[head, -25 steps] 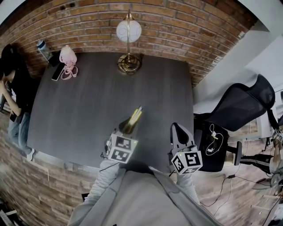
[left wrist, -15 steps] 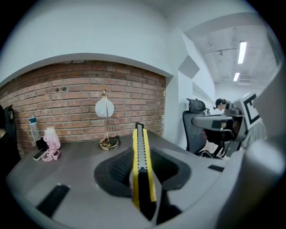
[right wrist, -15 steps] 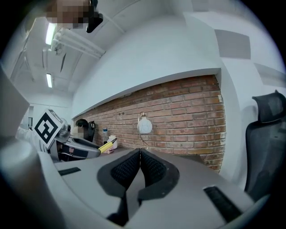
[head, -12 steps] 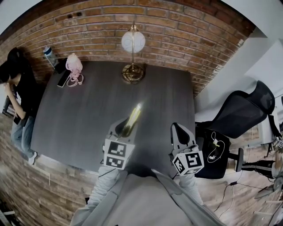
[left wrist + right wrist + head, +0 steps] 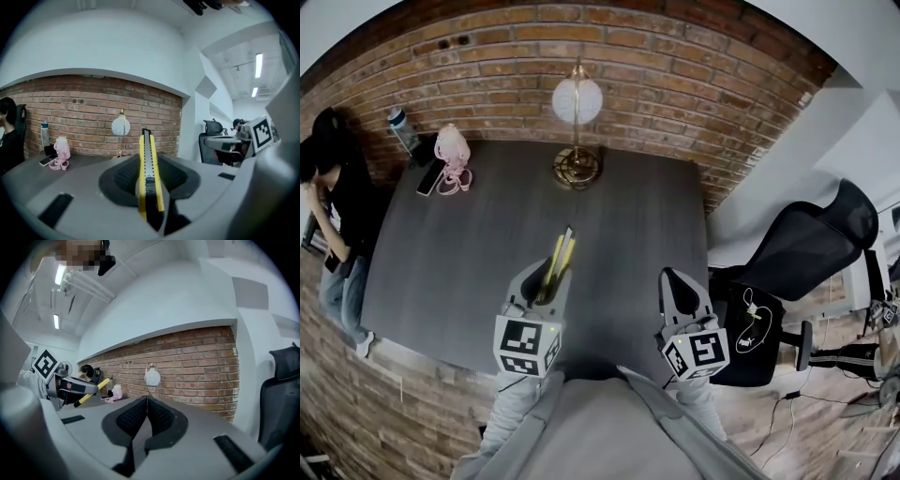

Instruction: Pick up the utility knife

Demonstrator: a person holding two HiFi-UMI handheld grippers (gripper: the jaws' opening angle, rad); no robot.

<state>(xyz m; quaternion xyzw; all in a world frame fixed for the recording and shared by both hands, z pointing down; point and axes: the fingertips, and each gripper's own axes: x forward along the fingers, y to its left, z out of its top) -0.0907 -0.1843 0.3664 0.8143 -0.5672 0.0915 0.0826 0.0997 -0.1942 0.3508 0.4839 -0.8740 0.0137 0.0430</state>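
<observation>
Yellow utility knife [image 5: 149,173] clamped in left gripper [image 5: 547,278], long axis toward brick wall [image 5: 628,56], right gripper [image 5: 146,401] closed.

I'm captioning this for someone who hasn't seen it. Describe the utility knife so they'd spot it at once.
Start at the dark grey table by the brick wall; above its near edge is the left gripper. Clamped in it, the utility knife is the only slim yellow bar in sight.
</observation>
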